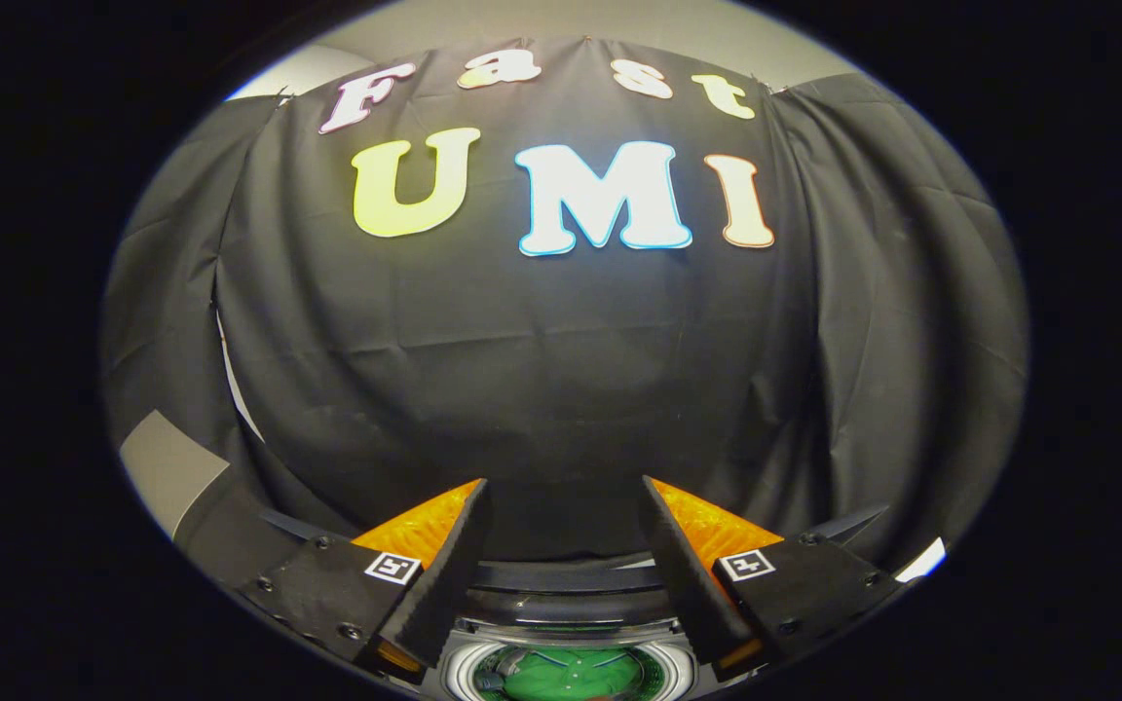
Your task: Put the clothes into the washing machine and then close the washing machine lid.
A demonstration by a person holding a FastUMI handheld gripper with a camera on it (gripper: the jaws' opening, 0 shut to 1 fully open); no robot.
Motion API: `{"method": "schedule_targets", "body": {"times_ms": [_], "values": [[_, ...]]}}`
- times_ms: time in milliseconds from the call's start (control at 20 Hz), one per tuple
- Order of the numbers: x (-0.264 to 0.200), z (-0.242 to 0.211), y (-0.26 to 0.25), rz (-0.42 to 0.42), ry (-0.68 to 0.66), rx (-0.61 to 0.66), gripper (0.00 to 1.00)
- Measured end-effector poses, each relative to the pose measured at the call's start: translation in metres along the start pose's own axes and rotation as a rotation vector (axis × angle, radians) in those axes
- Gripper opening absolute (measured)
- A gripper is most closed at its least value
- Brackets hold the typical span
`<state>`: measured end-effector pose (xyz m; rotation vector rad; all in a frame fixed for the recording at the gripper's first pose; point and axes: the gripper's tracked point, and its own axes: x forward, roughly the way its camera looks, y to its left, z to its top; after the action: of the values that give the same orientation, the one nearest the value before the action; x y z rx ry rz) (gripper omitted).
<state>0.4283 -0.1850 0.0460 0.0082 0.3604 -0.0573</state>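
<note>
Fingers: gripper [566, 487] held level, its two fingers spread well apart with nothing between them; each carries a small square marker tag near its base.
Left of the fingers: a pale grey strip of wall or floor [167, 467] shows past the edge of the black cloth.
Between and below the fingers: washing machine [571, 584], seen from above its rear edge, the round drum opening with its pale rim [459, 672] lying just under the finger roots.
Clothes: a green garment [571, 675] with a collar lies inside the drum, within the rim.
Lid: dark curved band just beyond the drum may be the raised lid or the control panel; cannot tell which.
Beyond the fingers: black booth curtain [542, 389], well back.
Right of the fingers: a small bright patch [923, 562] at the cloth's lower edge.
Progress: loading looks done for this garment, judging by where it lies; closing the lid looks like what is left, since the drum is open to view.
</note>
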Motion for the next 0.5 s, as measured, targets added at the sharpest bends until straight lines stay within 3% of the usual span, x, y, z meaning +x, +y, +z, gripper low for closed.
{"method": "schedule_targets", "body": {"times_ms": [500], "values": [[-0.038,-0.014,0.001,-0.003,-0.111,-0.005,0.95]]}}
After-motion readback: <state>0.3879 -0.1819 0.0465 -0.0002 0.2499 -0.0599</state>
